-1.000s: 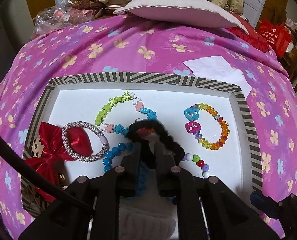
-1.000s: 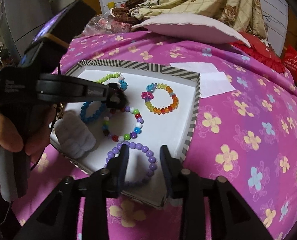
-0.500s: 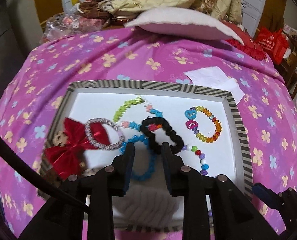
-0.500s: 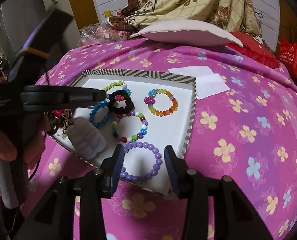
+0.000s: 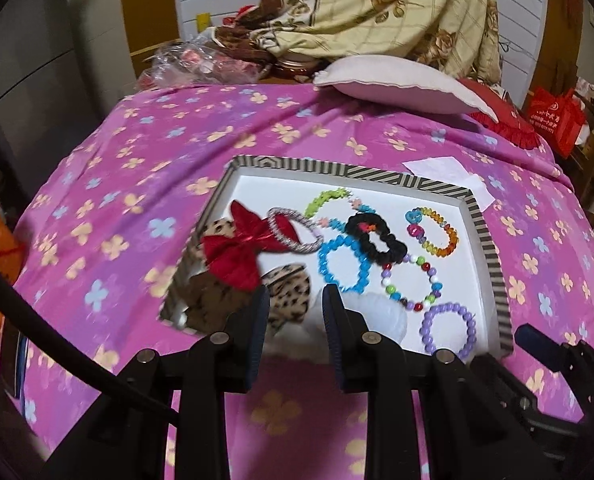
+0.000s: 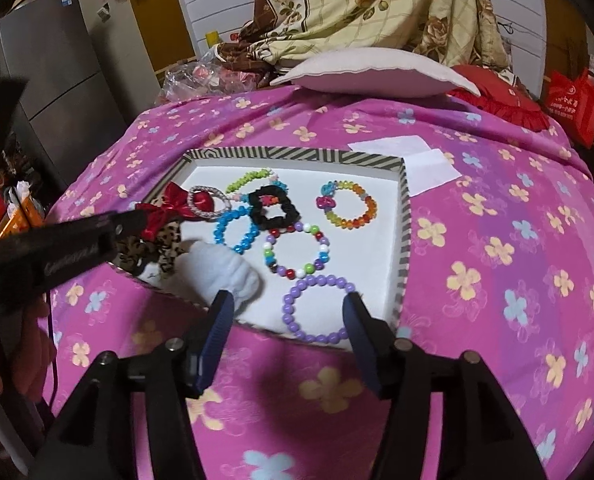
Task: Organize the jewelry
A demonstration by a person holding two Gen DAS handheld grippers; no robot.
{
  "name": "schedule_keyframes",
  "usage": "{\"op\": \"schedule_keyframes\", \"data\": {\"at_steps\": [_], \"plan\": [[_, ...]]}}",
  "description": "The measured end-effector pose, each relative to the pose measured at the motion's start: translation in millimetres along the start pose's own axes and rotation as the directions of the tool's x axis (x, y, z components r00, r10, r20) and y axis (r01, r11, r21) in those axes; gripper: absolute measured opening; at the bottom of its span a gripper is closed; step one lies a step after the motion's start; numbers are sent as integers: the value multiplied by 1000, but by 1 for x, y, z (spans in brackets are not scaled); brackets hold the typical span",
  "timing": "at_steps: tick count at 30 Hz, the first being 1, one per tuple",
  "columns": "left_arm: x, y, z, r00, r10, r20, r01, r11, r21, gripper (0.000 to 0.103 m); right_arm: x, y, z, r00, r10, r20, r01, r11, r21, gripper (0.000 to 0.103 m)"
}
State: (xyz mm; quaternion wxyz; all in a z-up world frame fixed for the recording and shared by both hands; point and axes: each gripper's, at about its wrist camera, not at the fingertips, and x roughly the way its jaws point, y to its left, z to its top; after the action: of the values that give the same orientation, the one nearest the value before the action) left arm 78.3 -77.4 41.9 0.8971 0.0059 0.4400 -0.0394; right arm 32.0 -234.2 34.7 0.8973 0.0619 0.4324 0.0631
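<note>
Bed: a pink bedspread [image 6: 497, 240] with a flower print is spread over it; a pale pillow [image 6: 377, 76] is laid at the far end.
Tray: a shallow box tray [image 6: 404, 240] with a striped rim and white floor is set on the bedspread; a white paper sheet [image 6: 413, 156] is lying just beyond its far right corner.
Purple bead bracelet [image 6: 317, 308]: it is laid flat at the near edge of the tray, in line with the gap of the right claw but apart from its fingers.
Multicoloured bead bracelet [image 6: 297, 250]: it is placed just behind the purple one, mid-tray.
Black scrunchie [image 6: 275, 206]: it is rested behind that, overlapping the blue bead bracelet [image 6: 235, 230].
Amber bead bracelet [image 6: 349, 204]: it is set alone toward the right wall, with pink and blue charms.
Green bead strand [image 5: 329, 198]: it is laid near the far wall.
Left side of tray: a red bow [image 5: 241, 248], a silver bangle [image 5: 295, 230], leopard-print fabric [image 5: 289, 300] and a white fluffy piece [image 6: 225, 276] are crowded together.
Left claw [image 5: 293, 306]: it is held spread above the near tray edge, with nothing gripped.
Right claw [image 6: 287, 316]: its jaws are being opened, nothing is pinched between them; it is held above the near rim.
</note>
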Motion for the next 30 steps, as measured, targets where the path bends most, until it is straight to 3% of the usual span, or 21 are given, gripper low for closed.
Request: {"op": "schedule_keyframes", "data": {"at_steps": [11,30], "plan": [[-27,19,-34,1000,19,18,-19,1000,-24,40,-11,20,-10,1000,-12,4,12,1000,17,63],[-38,24,-47,999,25,28,-24,999,-28,40,-19,29,-13,999,-39,12,39,999,-11,65]]}}
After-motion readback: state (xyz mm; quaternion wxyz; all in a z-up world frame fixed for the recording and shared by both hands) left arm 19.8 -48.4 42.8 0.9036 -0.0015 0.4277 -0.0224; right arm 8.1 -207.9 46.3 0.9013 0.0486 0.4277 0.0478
